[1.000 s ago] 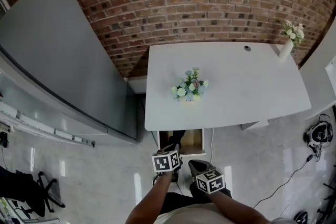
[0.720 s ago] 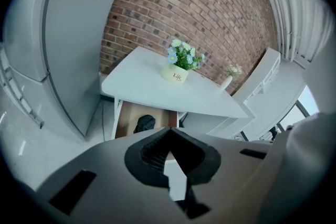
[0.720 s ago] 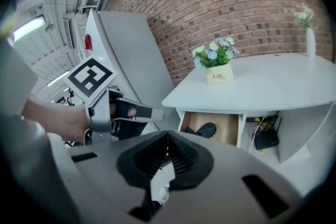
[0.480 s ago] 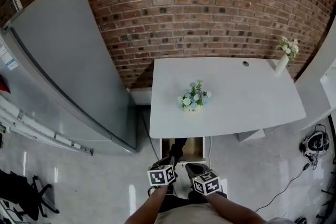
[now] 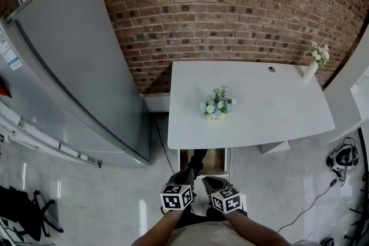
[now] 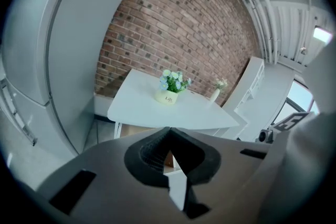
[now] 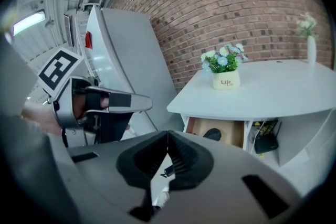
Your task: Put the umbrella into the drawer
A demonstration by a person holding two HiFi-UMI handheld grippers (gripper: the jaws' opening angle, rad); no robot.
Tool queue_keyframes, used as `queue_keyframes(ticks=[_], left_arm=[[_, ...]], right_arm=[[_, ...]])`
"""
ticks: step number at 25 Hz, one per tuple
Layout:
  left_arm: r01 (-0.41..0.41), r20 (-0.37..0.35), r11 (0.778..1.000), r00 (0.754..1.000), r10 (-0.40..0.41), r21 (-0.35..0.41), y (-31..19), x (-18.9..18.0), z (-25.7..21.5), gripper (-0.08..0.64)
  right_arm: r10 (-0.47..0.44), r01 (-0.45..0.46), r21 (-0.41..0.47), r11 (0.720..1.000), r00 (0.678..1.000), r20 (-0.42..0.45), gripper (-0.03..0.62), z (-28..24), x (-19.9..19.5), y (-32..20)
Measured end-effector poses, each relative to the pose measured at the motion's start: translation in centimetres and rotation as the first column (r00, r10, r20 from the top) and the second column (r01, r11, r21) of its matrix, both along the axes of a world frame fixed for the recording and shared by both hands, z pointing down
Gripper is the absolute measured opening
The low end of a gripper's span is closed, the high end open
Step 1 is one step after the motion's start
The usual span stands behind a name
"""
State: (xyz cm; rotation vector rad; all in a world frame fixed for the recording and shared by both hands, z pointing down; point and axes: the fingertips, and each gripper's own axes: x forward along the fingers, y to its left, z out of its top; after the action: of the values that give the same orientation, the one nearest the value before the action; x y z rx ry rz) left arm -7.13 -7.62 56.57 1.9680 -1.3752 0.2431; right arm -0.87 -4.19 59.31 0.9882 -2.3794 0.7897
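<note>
Closest in, low in the head view, the person's two forearms reach forward side by side, each carrying a tool with a marker cube on top. The left tool (image 6: 169, 132) is clenched, its dark ribbed pads meeting at the tips with nothing gripped between them. The right tool (image 7: 168, 137) is likewise clenched and empty, with only pale floor (image 5: 115, 204) showing through the gap below its tips. The two tools sit near each other without touching, both pointing down and forward at the open drawer (image 7: 231, 132). The drawer is pulled out from under the front edge of the white bench (image 5: 271, 106) and has a wooden inside. A dark rounded shape lying in it looks like the umbrella (image 7: 212, 134), apart from both tools. On the bench top, near its middle, stands a small pale pot of blue and white flowers (image 5: 216, 108). A slim white vase (image 5: 314, 63) with pale blooms stands at the far right corner. A large grey cabinet (image 5: 75, 66) stands to the left of the bench, and a red brick wall (image 5: 230, 8) runs behind everything.
</note>
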Motion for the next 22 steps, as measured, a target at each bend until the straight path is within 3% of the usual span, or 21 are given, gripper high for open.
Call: queue_keyframes(ticks=[6, 22], left_arm=[[-0.058, -0.044, 0.997, 0.997, 0.060, 0.041, 0.3, 0.6, -1.8, 0.008], [-0.124, -0.032, 0.992, 0.992, 0.123, -0.020, 0.7, -0.3, -0.8, 0.008]], right_arm=[[0.010, -0.010, -0.002, 1.000, 1.000, -0.005, 0.015, -0.3, -0.4, -0.2], [0.020, -0.020, 0.009, 1.000, 1.000, -0.020, 0.015, -1.7, -2.5, -1.1]])
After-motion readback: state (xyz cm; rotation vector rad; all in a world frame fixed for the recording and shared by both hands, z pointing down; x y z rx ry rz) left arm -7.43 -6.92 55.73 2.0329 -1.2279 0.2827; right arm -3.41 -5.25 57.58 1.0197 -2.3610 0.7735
